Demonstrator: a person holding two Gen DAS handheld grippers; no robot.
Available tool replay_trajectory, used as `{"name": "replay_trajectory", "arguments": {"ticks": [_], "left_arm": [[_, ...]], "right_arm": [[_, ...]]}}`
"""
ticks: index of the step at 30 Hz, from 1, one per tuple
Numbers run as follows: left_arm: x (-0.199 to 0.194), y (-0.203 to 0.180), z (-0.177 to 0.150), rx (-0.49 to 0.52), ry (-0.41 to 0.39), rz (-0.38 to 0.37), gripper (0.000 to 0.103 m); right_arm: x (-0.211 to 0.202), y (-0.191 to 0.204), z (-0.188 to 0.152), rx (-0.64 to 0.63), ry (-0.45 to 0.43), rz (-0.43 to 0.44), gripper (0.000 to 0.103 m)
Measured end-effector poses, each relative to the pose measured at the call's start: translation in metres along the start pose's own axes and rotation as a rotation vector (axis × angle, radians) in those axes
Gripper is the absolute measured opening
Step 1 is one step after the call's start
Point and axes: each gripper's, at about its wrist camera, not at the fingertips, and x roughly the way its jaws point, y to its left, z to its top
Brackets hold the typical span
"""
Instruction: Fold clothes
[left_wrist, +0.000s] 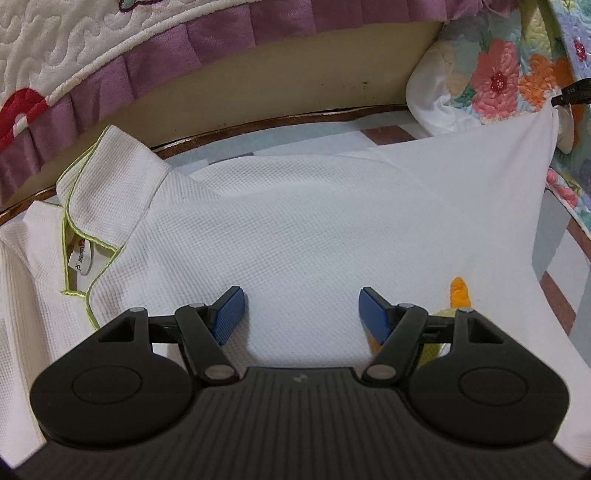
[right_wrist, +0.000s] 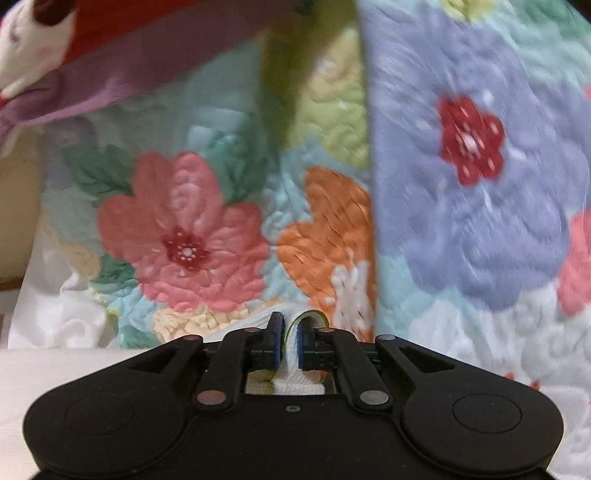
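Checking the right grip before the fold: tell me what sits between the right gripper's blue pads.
White shirt fabric with a lime-trimmed edge is pinched between the right gripper pads, seen in the right wrist view.

Near centre: the white polo shirt (left_wrist: 295, 229) lies flat, with open room above it.
Far side: a cream wall panel (left_wrist: 295, 88) under a purple-frilled quilt (left_wrist: 155, 59) closes the far edge.
Far right: a floral quilt (left_wrist: 509, 74) crowds the corner; in the right wrist view it fills everything ahead.
Far left: the raised collar (left_wrist: 110, 173) stands in the way.
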Motion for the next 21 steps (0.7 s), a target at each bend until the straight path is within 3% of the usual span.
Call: {"name": "replay_trajectory", "arguments": {"ticks": [2, 5, 6, 9, 10, 12, 13, 17, 19, 21], "left_arm": [[-0.002, -0.001, 0.001, -0.009, -0.005, -0.007, 0.068], [-0.015, -0.013, 0.007, -0.017, -0.099, -0.127, 0.068], [-0.019, -0.02, 0.009, -0.01, -0.128, -0.168, 0.068], [-0.021, -0.052, 0.018, 0.046, -0.157, -0.239, 0.07], [-0.019, -0.066, 0.019, 0.081, -0.149, -0.256, 0.07], [-0.013, -0.094, 0.019, 0.164, -0.132, -0.284, 0.07], [-0.011, -0.108, 0.017, 0.222, -0.125, -0.295, 0.07], [-0.001, -0.147, 0.001, 0.382, -0.115, -0.293, 0.07], [0.007, -0.15, -0.004, 0.391, -0.085, -0.286, 0.07], [0.014, -0.149, -0.007, 0.385, -0.056, -0.28, 0.07]], "right_arm": [[0.0, -0.006, 0.001, 0.039, 0.012, -0.001, 0.006], [-0.006, -0.006, 0.004, 0.006, 0.01, -0.046, 0.012], [-0.004, -0.005, 0.006, -0.056, 0.036, -0.065, 0.011], [-0.003, 0.013, -0.001, -0.33, 0.061, -0.259, 0.016], [-0.009, 0.014, -0.004, -0.309, 0.047, -0.246, 0.018], [-0.03, 0.004, -0.012, -0.12, 0.003, -0.128, 0.043], [-0.035, -0.004, -0.018, 0.007, 0.0, -0.069, 0.048], [-0.033, -0.037, -0.07, 0.534, 0.049, 0.241, 0.055], [-0.022, -0.047, -0.102, 0.752, 0.09, 0.369, 0.056], [-0.008, -0.041, -0.122, 0.815, 0.108, 0.386, 0.059]]}}
